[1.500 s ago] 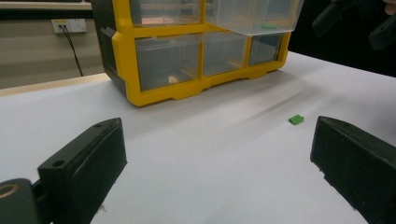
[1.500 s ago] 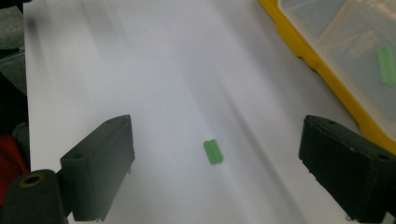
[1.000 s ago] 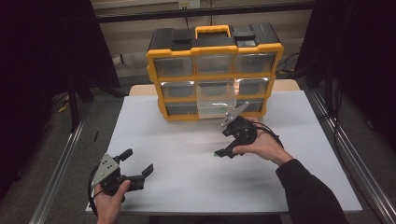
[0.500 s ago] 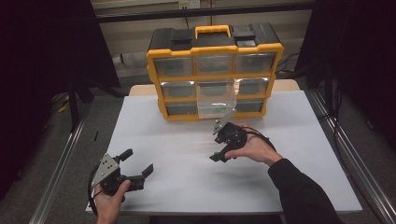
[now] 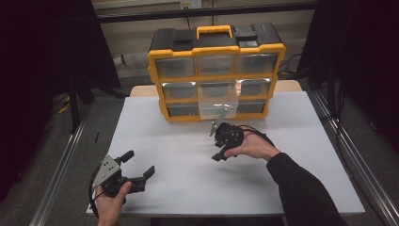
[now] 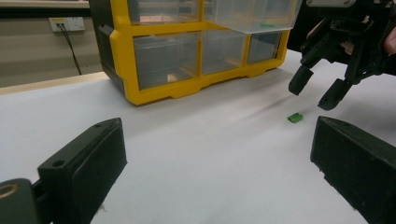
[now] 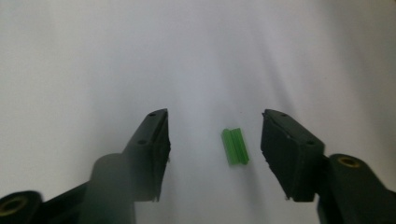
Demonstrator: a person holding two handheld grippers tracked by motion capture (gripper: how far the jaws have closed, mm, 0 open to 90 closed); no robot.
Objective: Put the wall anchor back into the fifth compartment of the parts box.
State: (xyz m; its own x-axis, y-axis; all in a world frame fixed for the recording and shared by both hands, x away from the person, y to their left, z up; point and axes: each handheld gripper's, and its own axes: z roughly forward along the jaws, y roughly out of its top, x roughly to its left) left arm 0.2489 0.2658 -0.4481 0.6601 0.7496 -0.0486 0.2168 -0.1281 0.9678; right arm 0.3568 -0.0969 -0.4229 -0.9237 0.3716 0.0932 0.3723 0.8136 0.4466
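White table (image 5: 179,141) under dim light — the right gripper (image 7: 215,140) points down with its jaws half open, just closing, the green piece (image 7: 235,146) lying between them untouched; left gripper (image 5: 136,165) gapes wide, well apart.

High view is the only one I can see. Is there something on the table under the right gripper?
Observer: Yes. In the right gripper view a small green piece lies on the white table between the jaws of the right gripper, which have just been closing.
Operator: Do the jaws touch it already?
Observer: No. Bare table shows on both sides of it. It lies nearer the right-hand jaw in that view.
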